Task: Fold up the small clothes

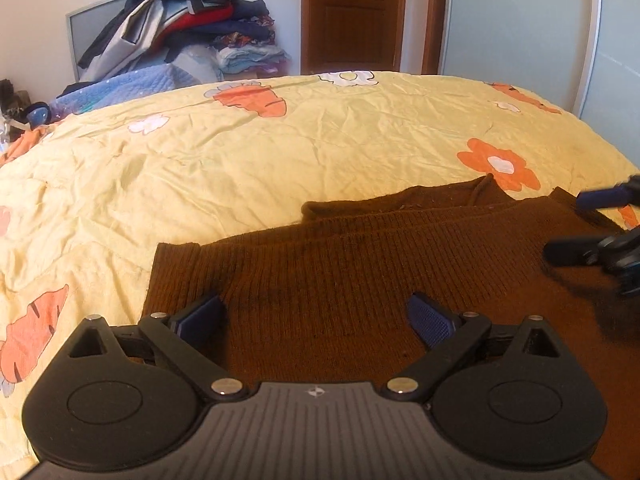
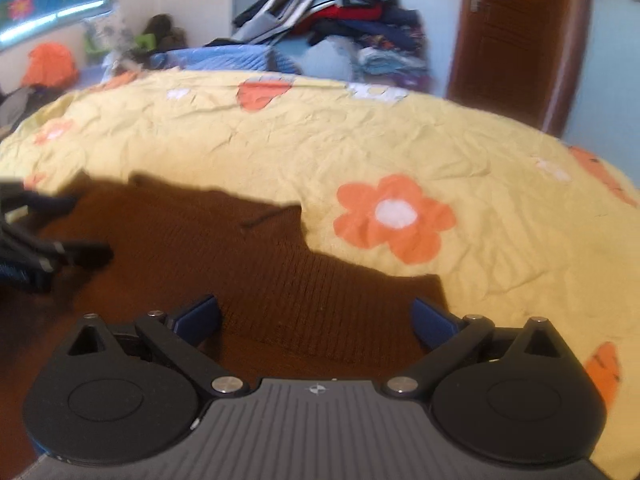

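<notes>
The left gripper (image 1: pixel 314 322) has its 2 blue-padded fingers (image 1: pixel 428 320) spread wide, holding nothing, over the brown ribbed knit garment (image 1: pixel 360 264). The right gripper (image 2: pixel 316 320) is just as wide and empty over the same garment's opposite edge, probably ready to take hold for a fold. The garment lies flat on the yellow flowered quilt (image 1: pixel 280 152) (near its front edge). Only the right view shows the orange flower print (image 2: pixel 394 216) beside the garment; the left view alone shows its folded layers.
</notes>
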Motion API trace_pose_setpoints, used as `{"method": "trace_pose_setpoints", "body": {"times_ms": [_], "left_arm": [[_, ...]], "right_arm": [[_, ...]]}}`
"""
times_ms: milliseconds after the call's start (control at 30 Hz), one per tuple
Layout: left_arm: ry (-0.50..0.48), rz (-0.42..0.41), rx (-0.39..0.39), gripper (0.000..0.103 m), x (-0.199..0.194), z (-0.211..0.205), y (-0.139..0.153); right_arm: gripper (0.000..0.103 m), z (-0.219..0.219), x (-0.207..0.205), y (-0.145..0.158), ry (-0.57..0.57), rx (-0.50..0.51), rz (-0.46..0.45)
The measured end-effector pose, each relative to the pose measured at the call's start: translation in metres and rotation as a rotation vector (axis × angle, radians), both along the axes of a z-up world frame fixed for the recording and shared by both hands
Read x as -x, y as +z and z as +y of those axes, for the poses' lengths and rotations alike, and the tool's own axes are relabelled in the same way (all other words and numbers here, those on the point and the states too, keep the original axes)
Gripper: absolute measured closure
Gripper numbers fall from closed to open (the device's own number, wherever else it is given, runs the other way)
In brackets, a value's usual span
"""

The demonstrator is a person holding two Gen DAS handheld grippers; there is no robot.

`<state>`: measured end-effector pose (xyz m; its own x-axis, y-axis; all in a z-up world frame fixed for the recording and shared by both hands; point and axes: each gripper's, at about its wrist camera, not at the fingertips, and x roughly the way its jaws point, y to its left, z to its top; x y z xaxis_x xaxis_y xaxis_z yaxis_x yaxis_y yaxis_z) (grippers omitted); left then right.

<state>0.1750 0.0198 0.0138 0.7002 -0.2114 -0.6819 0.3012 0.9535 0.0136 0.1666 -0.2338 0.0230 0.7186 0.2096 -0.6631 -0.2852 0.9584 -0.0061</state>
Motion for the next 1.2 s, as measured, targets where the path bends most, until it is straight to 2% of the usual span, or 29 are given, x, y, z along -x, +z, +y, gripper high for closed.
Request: {"method": "trace_pose_setpoints", "body": {"times_ms": [100, 167, 233, 267, 333, 367, 467, 533, 667, 733, 800, 833, 967, 1033, 1100, 1167, 1200], "left_arm": [[0.004, -0.001, -0.003, 0.002, 0.002, 0.000, 0.000], [0.003, -0.001, -0.003, 0.002, 0.003, 0.001, 0.001], [0.002, -0.003, 0.000, 0.002, 0.002, 0.001, 0.000], [0.002, -0.004, 0.004, 0.002, 0.002, 0.001, 0.000], [0.003, -0.006, 0.011, 0.002, 0.002, 0.002, 0.000], [0.004, -0.007, 0.012, 0.002, 0.002, 0.002, 0.000], [0.026, -0.022, 0.000, 0.002, 0.007, 0.002, 0.004], [0.091, -0.038, -0.010, 0.002, 0.021, 0.007, 0.013], [0.121, -0.036, 0.115, 0.002, 0.069, 0.039, 0.028], [0.156, 0.037, 0.085, 0.002, 0.077, 0.052, 0.014], [0.166, -0.039, 0.040, 0.000, 0.089, 0.058, -0.001], [0.157, -0.035, 0.056, 0.000, 0.089, 0.060, 0.001], [0.227, -0.013, 0.060, 0.000, 0.092, 0.061, 0.010], [0.220, -0.010, 0.124, 0.000, 0.112, 0.068, 0.018], [0.179, -0.018, 0.164, 0.000, 0.132, 0.075, 0.021], [0.163, 0.023, 0.115, 0.000, 0.137, 0.074, 0.013], [0.151, 0.000, 0.072, 0.000, 0.140, 0.072, 0.006]], "right_arm": [[0.000, 0.013, 0.008, 0.015, 0.096, -0.053, -0.046], [0.000, 0.020, 0.001, 0.007, 0.092, 0.024, -0.018], [0.000, 0.010, -0.011, -0.015, 0.046, 0.077, 0.041], [0.000, -0.008, -0.008, -0.020, 0.049, -0.035, -0.005], [0.000, -0.027, -0.010, -0.019, 0.015, -0.141, -0.004], [0.000, -0.028, -0.009, -0.020, 0.018, -0.147, -0.009], [0.000, -0.020, -0.008, -0.021, 0.020, -0.091, -0.012], [0.000, -0.014, -0.006, -0.022, 0.020, -0.055, -0.021], [0.000, -0.018, -0.005, -0.021, 0.010, -0.081, -0.028], [0.000, -0.021, -0.006, -0.020, 0.008, -0.104, -0.027], [0.000, -0.021, -0.007, -0.019, 0.007, -0.112, -0.024], [0.000, -0.021, -0.007, -0.020, 0.006, -0.110, -0.023], [0.000, -0.011, -0.004, -0.018, 0.008, -0.038, -0.023], [0.000, -0.007, 0.011, -0.008, -0.027, 0.011, -0.034], [0.000, -0.006, 0.045, 0.006, 0.015, -0.016, -0.086], [0.000, -0.003, 0.074, 0.011, 0.136, -0.039, -0.085], [0.000, 0.000, 0.082, 0.007, 0.168, -0.020, -0.047]]}}
